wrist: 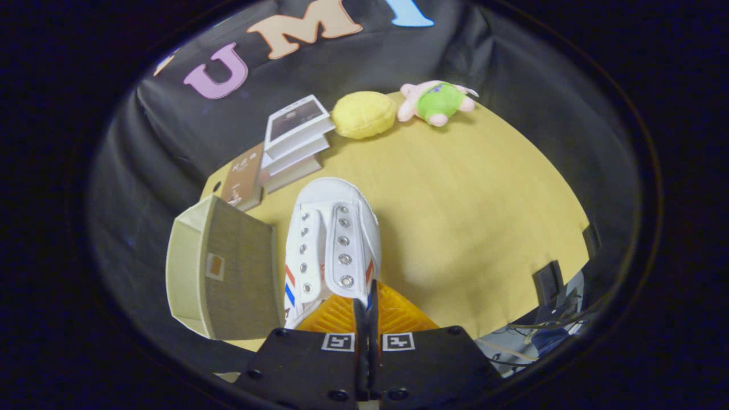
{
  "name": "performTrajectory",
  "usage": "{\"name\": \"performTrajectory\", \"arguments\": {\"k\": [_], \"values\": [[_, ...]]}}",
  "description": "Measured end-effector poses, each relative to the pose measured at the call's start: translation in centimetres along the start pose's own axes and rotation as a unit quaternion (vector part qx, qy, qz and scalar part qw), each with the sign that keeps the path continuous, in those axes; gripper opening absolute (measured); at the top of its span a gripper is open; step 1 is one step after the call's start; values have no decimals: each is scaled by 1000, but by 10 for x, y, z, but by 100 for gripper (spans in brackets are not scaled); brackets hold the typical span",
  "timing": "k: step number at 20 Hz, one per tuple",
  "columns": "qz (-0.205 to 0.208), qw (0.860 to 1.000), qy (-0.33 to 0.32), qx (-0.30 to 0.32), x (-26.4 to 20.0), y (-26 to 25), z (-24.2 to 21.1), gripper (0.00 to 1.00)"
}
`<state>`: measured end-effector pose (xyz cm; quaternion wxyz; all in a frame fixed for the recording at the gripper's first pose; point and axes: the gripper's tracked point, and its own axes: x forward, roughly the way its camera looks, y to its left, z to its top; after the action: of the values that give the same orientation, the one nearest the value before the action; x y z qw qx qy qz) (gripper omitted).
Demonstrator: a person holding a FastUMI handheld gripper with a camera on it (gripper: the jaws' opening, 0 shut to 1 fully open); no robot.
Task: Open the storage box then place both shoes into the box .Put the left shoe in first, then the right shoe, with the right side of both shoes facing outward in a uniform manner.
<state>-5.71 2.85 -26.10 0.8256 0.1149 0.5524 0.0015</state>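
One shoe [332,242] – perhaps four books [293,145]

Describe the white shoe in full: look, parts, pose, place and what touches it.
The white shoe looks like canvas with a smooth rounded toe cap, two rows of metal eyelets without laces, and red and blue diagonal stripes on each side. It is held above the wooden table, toe pointing away from the gripper. The fingers are pressed together on its opening's edge. It hangs right beside the storage box; contact there is unclear.

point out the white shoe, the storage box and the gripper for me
white shoe [333,239], gripper view, on its eyelet flap.
storage box [239,273], gripper view, on its dark top panel.
gripper [367,302], gripper view, fingers pinching the shoe's edge.
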Motion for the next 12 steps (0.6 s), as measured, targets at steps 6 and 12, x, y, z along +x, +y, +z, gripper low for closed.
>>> {"name": "performTrajectory", "arguments": {"k": [6, 12], "values": [[64, 998, -20, -17, -19, 123, 6, 4], [99, 995, -10, -14, -3, 207, -13, 4]]}}
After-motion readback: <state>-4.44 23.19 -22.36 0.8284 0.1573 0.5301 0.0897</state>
